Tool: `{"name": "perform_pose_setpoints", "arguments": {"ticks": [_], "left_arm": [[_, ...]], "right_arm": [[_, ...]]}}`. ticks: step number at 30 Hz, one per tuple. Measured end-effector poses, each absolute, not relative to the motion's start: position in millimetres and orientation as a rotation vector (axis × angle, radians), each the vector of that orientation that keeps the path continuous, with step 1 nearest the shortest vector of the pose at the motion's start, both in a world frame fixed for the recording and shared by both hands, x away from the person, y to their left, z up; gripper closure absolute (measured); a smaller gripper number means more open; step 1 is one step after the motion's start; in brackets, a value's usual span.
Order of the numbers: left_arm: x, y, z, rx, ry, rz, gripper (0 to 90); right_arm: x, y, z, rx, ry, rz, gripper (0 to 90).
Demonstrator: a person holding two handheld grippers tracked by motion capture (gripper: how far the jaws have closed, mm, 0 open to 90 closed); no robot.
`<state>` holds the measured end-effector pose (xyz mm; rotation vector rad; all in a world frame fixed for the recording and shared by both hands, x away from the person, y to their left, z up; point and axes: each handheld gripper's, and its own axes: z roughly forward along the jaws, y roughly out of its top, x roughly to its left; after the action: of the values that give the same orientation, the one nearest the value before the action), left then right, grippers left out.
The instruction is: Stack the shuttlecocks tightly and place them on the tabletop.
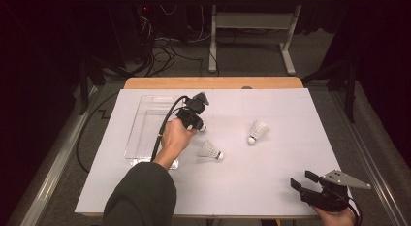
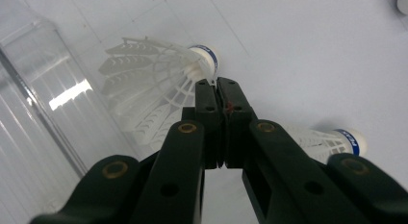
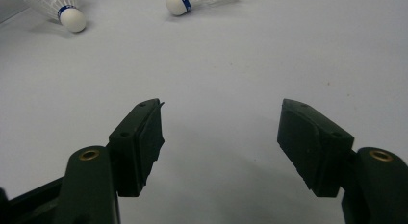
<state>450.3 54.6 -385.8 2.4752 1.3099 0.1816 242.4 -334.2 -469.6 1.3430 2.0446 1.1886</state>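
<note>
A person's left hand holds my left gripper (image 1: 198,125) just right of a clear plastic tray (image 1: 145,134). Its jaws are pressed together on the skirt of a white shuttlecock (image 2: 154,89), right behind the blue-banded cork (image 2: 208,58). A second shuttlecock (image 1: 211,151) lies on the white table cover close to that hand, and it shows in the left gripper view as the second shuttlecock (image 2: 332,142). A third shuttlecock (image 1: 258,131) lies farther right. My right gripper (image 1: 303,180) rests at the table's front right corner, open, with nothing between its jaws (image 3: 221,132).
The tray (image 2: 33,99) is transparent and ribbed, and nothing shows inside it. White paper (image 1: 271,168) covers the table, with a wooden edge (image 1: 213,83) at the back. Beyond it are cables and table legs on the floor.
</note>
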Motion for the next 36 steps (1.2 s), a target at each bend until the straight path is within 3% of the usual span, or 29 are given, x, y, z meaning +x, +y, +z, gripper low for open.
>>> {"name": "perform_pose_setpoints", "arguments": {"ticks": [36], "left_arm": [[460.0,16.8,-397.6,2.346,1.169,0.255,84.5]], "right_arm": [[239.9,-335.8,-470.4,1.353,2.048,1.190,33.2]]}}
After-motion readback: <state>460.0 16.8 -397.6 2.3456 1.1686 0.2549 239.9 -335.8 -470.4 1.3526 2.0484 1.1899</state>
